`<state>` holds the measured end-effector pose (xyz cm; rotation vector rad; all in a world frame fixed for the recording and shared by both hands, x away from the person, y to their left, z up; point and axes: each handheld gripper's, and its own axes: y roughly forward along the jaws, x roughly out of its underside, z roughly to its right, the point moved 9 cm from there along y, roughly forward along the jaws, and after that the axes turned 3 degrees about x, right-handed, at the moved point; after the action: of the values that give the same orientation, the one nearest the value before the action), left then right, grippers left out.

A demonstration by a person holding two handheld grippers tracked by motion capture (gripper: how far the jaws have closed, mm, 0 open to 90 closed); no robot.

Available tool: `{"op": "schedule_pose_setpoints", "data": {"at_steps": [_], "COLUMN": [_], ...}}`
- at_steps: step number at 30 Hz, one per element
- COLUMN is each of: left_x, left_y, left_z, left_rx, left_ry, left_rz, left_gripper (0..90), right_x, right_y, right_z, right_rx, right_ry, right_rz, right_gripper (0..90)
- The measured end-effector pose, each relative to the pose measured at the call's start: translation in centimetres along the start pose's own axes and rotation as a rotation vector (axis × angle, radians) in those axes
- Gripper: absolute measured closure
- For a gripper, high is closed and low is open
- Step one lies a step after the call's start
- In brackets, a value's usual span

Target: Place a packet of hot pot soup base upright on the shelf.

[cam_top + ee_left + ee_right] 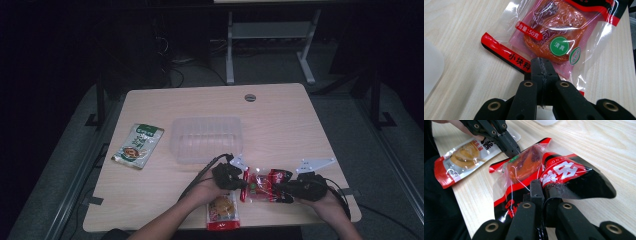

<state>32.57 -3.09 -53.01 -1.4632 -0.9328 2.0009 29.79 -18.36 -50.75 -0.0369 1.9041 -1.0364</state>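
Observation:
A red and clear snack packet [264, 185] lies on the wooden table [280, 120] near its front edge, between my two grippers. My left gripper [245, 184] is shut on the packet's left edge; in the left gripper view its jaws [540, 61] pinch the clear seal beside the red strip of the packet [554, 32]. My right gripper [278, 189] is shut on the opposite end, where its jaws [541, 186] clamp the crumpled red and black film of the packet [524, 167]. The left gripper [511, 151] shows at the packet's far side in the right gripper view.
A clear plastic container [206, 140] stands at mid-table, just beyond the grippers. A green and white packet [138, 145] lies at the left. A red, white and orange packet [223, 210] lies at the front edge under the left hand. Table legs and cables stand on the floor behind.

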Motion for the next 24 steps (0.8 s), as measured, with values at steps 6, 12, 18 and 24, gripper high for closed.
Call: {"op": "schedule_pose_setpoints", "data": {"at_steps": [6,12,18,24], "left_x": [-0.1,-0.5,-0.7,-1.1], "left_y": [0.1,0.2,0.0,-0.6], "left_z": [0.2,0.4,0.5,0.4], "left_rx": [0.013,0.016,0.005,0.008], "left_ry": [0.003,0.025,0.032,0.036], "left_rz": [-0.004,0.004,0.007,0.030], "left_gripper": [89.8,89.8,89.8,89.8], "right_x": [-0.4,-1.5,-2.6,-3.6], "right_y": [-0.6,-2.0,-2.5,-2.9], "right_z": [-0.1,-0.4,-1.4,-2.0], "right_rx": [-0.038,-0.110,-0.141,-0.179], "right_ry": [0.024,0.083,0.070,0.076], "right_rz": [0.044,0.155,0.215,0.270], "right_gripper": [88.7,89.8,89.9,90.0]}}
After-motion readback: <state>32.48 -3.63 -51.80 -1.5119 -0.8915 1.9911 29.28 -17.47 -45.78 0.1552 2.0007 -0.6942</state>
